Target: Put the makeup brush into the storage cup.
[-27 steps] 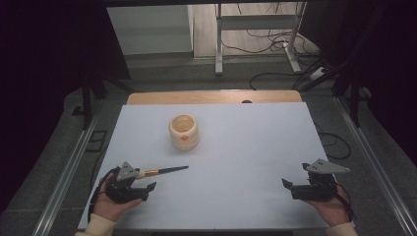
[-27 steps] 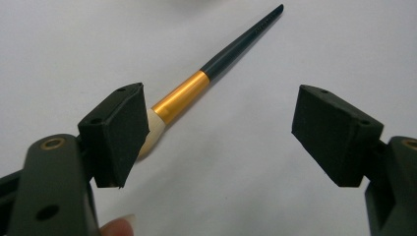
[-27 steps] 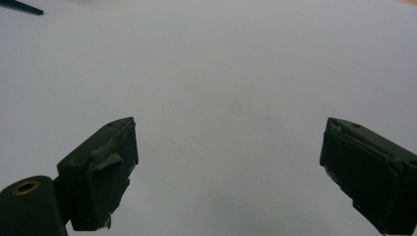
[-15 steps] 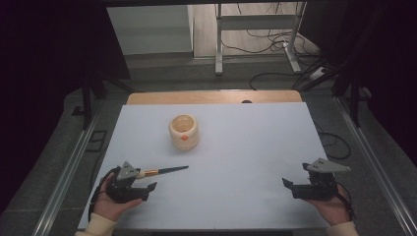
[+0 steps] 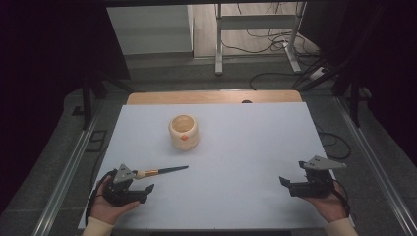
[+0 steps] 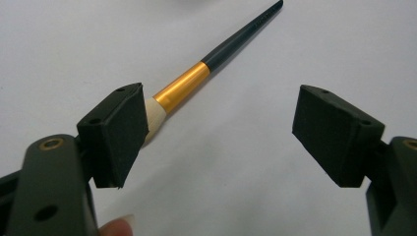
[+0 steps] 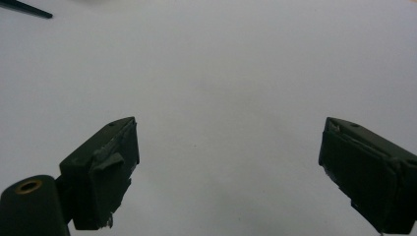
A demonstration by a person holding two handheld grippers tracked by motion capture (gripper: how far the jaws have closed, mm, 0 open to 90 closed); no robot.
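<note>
A brush (image 5: 162, 171) with a dark handle, gold ferrule (image 6: 182, 87) and pale bristles lies flat on the white table (image 5: 246, 147), handle pointing right. My left gripper (image 5: 143, 181) rests at the front left and is open. Its left jaw sits beside the bristles, and the brush lies outside the gap between the jaws (image 6: 221, 103). A small wooden cup (image 5: 184, 131) with an orange mark stands farther back, left of centre. At the front right my right gripper (image 5: 290, 179) is open over bare table (image 7: 228, 132). The brush's handle tip (image 7: 24, 9) is far off in the right gripper view.
A wooden strip (image 5: 211, 97) borders the table's far edge. Metal rails (image 5: 69, 167) run along both sides. Beyond the table are a desk frame (image 5: 219, 44) and cables (image 5: 275, 76) on the floor.
</note>
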